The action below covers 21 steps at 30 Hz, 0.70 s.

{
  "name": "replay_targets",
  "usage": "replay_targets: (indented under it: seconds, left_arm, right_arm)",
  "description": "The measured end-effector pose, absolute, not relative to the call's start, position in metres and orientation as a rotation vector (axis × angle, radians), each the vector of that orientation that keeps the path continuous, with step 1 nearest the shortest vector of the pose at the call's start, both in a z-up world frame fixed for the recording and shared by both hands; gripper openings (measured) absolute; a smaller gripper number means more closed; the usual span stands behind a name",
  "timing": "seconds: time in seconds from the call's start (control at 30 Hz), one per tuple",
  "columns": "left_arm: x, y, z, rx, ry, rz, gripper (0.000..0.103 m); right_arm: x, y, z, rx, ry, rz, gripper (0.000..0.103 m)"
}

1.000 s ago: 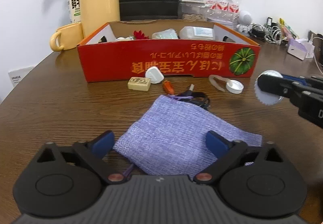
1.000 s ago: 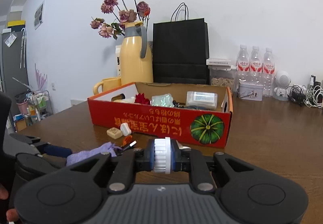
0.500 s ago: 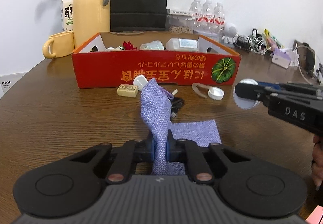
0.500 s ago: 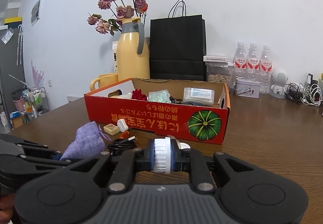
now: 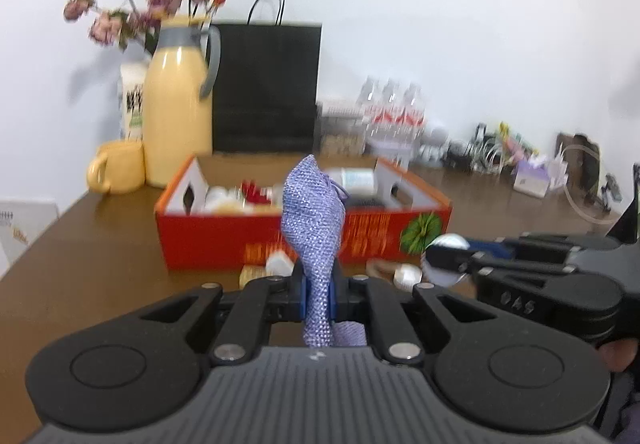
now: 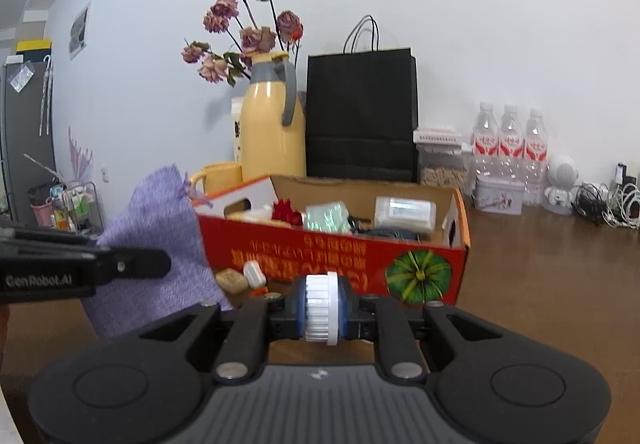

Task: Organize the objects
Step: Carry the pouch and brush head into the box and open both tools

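The left hand-held gripper (image 5: 317, 298) is clamped on a purple knitted pouch (image 5: 314, 236), its jaws pinched tight on the fabric. The pouch stands up above the jaws and hangs below them, clear of the brown bench (image 5: 92, 256); in the right wrist view it drapes broadly beside the left gripper's arm (image 6: 160, 240). The right hand-held gripper (image 6: 322, 308) is closed on a white ribbed cap (image 6: 321, 308), held edge-on between its blue pads.

Toward the far edge of the bench sits a red cardboard box (image 6: 360, 260) with a green pumpkin print, open at the top and holding several small items. Just in front of its near wall lie a tan block (image 6: 232, 279) and a white plug (image 6: 255, 273). Behind the box stand a yellow jug (image 6: 272, 131) with dried flowers, a yellow mug (image 6: 218, 176), a black paper bag (image 6: 360, 115) and water bottles (image 6: 506, 147).
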State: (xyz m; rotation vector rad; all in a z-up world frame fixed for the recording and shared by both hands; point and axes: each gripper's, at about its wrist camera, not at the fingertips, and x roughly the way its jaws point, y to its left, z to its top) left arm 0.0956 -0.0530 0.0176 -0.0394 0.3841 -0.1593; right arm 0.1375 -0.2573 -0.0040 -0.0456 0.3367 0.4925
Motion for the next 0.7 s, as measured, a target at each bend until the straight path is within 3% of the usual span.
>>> replay_targets:
  seconds: [0.33,0.7]
  left_arm:
    - [0.141,-0.047,0.064,-0.06,0.231,-0.158,0.01]
    - [0.219,-0.038,0.072,-0.146,0.227,-0.126,0.01]
  right_arm:
    - [0.177,-0.231,0.031,-0.04,0.256,0.477,0.014]
    - [0.255,-0.207,0.046,-0.012,0.278,0.404,0.014]
